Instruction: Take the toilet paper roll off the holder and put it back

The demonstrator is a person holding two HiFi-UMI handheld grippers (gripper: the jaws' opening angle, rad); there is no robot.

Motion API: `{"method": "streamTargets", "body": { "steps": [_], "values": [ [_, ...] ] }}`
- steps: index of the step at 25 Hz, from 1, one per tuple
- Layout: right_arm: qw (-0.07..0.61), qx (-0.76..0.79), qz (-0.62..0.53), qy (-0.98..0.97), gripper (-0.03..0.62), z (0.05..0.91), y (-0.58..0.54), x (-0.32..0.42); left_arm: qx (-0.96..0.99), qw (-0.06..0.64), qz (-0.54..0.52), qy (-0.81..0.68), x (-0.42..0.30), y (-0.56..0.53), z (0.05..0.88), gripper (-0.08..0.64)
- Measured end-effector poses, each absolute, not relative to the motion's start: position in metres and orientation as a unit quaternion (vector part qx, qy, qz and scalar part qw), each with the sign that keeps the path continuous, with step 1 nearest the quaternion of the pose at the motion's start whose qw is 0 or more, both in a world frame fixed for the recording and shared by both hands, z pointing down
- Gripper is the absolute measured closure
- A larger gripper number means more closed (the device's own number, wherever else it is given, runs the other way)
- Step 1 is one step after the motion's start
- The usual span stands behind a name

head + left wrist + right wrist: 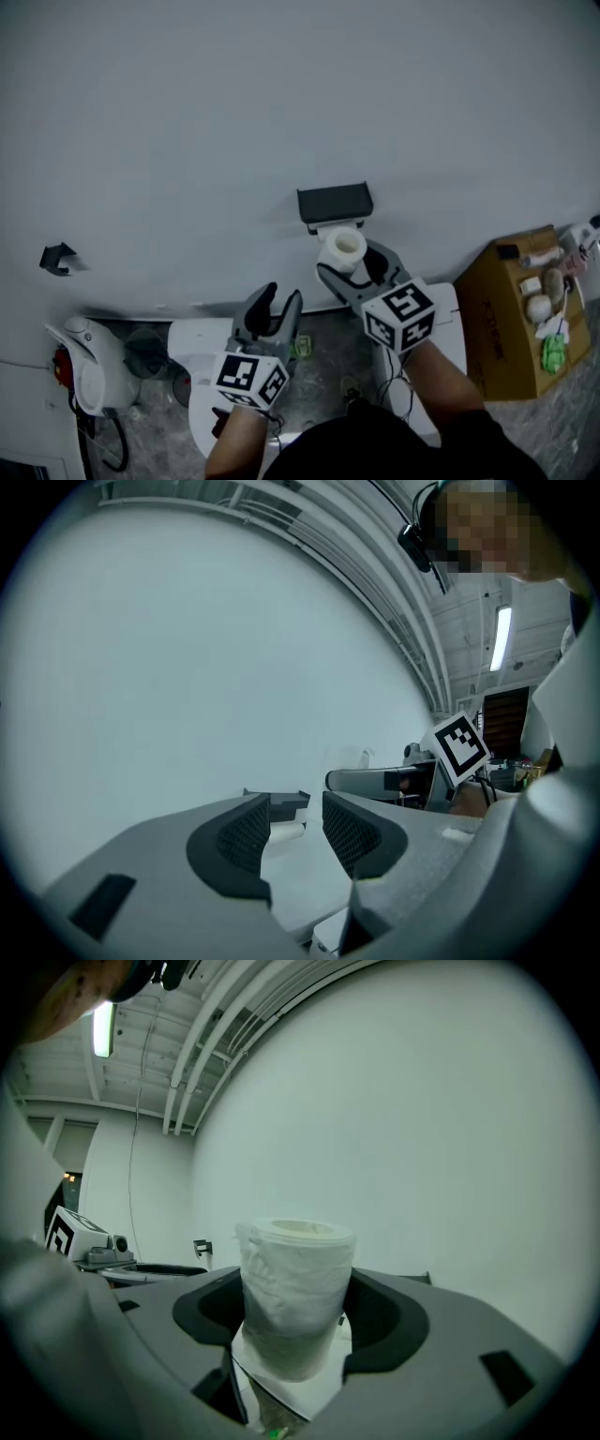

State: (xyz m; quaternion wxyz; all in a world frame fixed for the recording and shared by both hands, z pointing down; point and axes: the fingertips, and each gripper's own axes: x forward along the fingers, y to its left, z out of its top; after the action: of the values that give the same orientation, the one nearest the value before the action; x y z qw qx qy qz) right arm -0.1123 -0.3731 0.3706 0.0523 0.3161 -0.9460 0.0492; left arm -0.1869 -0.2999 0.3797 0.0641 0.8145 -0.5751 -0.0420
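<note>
Seen from above, a person's right gripper (349, 261) clasps a white toilet paper roll (343, 246) between its jaws, hollow core facing the camera. The roll sits just below the black holder (335, 202) on the pale wall (281, 94). At seven o'clock from the roll, the left gripper (281, 294) hangs with jaws slightly apart and nothing between them. A cardboard box (506, 328) bearing small items stands at four o'clock, a white appliance (89, 361) at eight, and a small black hook (58, 258) at nine.

wall (234, 103): plain white | floor (328, 370): grey, mottled, perhaps stone | cardboard box (506, 323): right | strip light (502, 637): lit overhead
</note>
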Motion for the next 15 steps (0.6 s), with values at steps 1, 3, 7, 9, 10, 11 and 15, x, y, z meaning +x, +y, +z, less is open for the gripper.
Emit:
{"method": "streamTargets", "body": {
  "steps": [1,3,7,9,10,11,15],
  "values": [
    [0.052,0.316,0.047,-0.946,0.287,0.369,-0.383,-0.110,0.813,0.064,-0.042,-0.577,-0.185,-0.308,0.379,0.397],
    [0.051,0.317,0.041,-0.946,0.287,0.366,-0.402,-0.105,0.812,0.062,-0.042,-0.579,-0.183,-0.323,0.377,0.397],
    [0.045,0.319,0.033,-0.946,0.287,0.356,-0.437,-0.103,0.811,0.058,-0.042,-0.581,-0.182,-0.350,0.373,0.397],
    [0.044,0.319,0.029,-0.946,0.287,0.352,-0.451,-0.102,0.809,0.058,-0.042,-0.583,-0.180,-0.362,0.371,0.397],
    [0.044,0.318,0.026,-0.947,0.287,0.350,-0.458,-0.102,0.809,0.057,-0.042,-0.584,-0.179,-0.367,0.369,0.397],
    [0.044,0.317,0.023,-0.947,0.287,0.348,-0.464,-0.102,0.808,0.056,-0.042,-0.585,-0.179,-0.373,0.368,0.397],
    [0.048,0.315,0.013,-0.948,0.287,0.343,-0.492,-0.105,0.806,0.056,-0.041,-0.588,-0.178,-0.395,0.366,0.397]
  ]
}}
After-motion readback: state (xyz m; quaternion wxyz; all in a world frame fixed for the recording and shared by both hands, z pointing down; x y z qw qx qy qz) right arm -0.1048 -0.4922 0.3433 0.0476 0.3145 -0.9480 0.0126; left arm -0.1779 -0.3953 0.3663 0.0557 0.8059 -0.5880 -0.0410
